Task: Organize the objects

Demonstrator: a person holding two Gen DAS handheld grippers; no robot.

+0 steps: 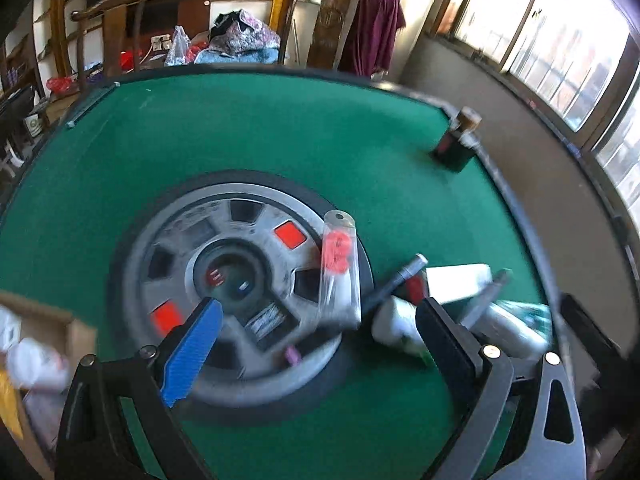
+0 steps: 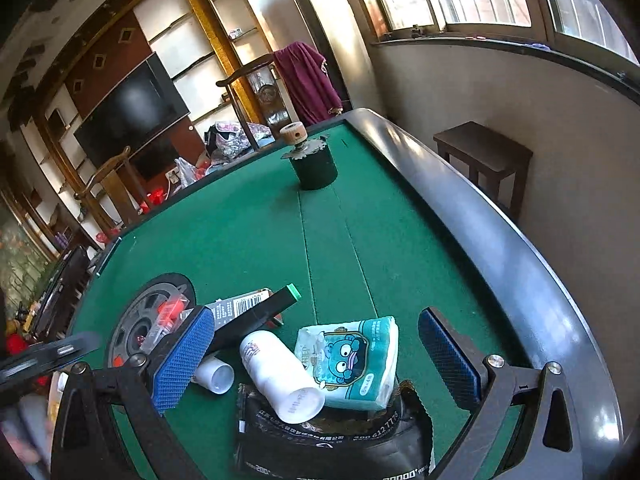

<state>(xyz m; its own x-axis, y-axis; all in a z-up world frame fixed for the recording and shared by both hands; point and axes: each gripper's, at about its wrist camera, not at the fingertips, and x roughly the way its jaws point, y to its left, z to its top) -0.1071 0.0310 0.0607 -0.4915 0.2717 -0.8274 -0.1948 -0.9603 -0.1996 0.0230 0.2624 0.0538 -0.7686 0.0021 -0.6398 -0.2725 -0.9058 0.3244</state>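
A heap of small objects lies on the green table [image 2: 280, 224]: a teal tissue pack [image 2: 352, 360], a white bottle [image 2: 280, 372], a black marker [image 2: 256, 316], a black packet [image 2: 332, 440]. A clear tube with red pieces [image 1: 339, 264] rests on the grey centre disc [image 1: 240, 280]. My left gripper [image 1: 320, 344] is open above the disc, close to the tube. My right gripper [image 2: 316, 360] is open, its fingers on either side of the bottle and tissue pack.
A dark cup with a spool and saw blade on top [image 2: 312, 160] stands at the far end of the table, also in the left wrist view [image 1: 456, 140]. A cardboard box [image 1: 36, 356] sits at the left. Chairs and a raised black rim [image 2: 500, 248] surround the table.
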